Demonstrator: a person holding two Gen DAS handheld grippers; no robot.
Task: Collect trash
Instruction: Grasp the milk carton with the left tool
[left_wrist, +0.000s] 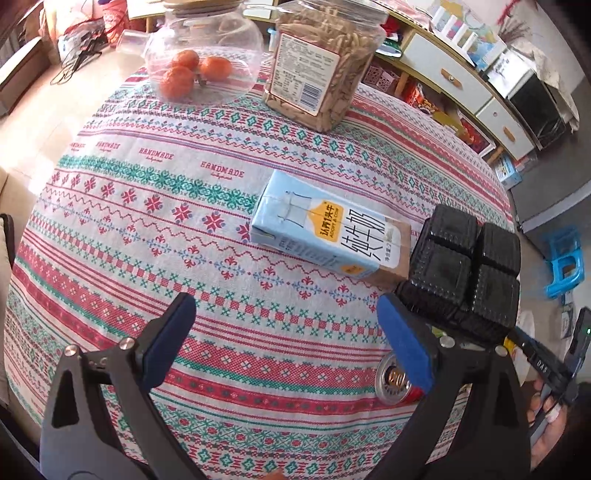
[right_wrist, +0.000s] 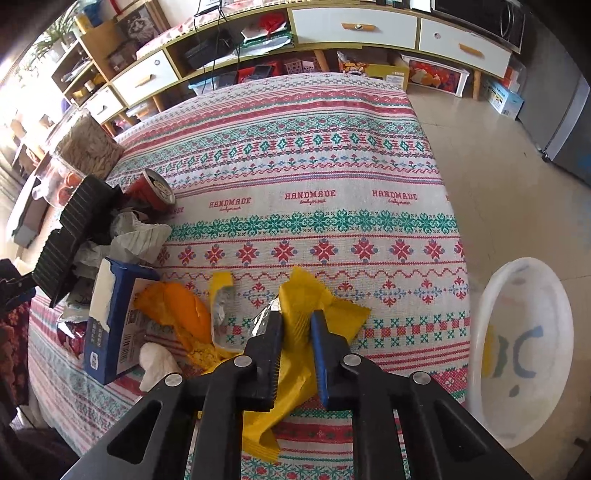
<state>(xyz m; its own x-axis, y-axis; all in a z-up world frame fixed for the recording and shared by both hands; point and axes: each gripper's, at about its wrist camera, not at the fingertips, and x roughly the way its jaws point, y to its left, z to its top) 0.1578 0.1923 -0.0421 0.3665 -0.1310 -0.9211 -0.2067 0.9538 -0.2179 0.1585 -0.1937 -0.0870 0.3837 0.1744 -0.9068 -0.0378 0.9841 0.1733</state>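
Observation:
My right gripper (right_wrist: 295, 325) is shut on a yellow wrapper (right_wrist: 314, 295) and holds it over the patterned tablecloth (right_wrist: 332, 166). To its left lie orange peel (right_wrist: 184, 310), a torn blue box (right_wrist: 114, 317), crumpled paper (right_wrist: 136, 232), a black plastic tray (right_wrist: 70, 236) and a red can (right_wrist: 153, 190). My left gripper (left_wrist: 288, 314) is open and empty above the cloth. A light blue milk carton (left_wrist: 325, 232) lies ahead of it, with the black tray (left_wrist: 461, 273) and the can (left_wrist: 393, 380) by its right finger.
A white plastic bin (right_wrist: 524, 347) stands on the floor right of the table. A glass jar with tangerines (left_wrist: 199, 55) and a clear jar of snacks (left_wrist: 321, 62) stand at the table's far side. A blue stool (left_wrist: 565, 262) and low cabinets (right_wrist: 354, 26) are beyond.

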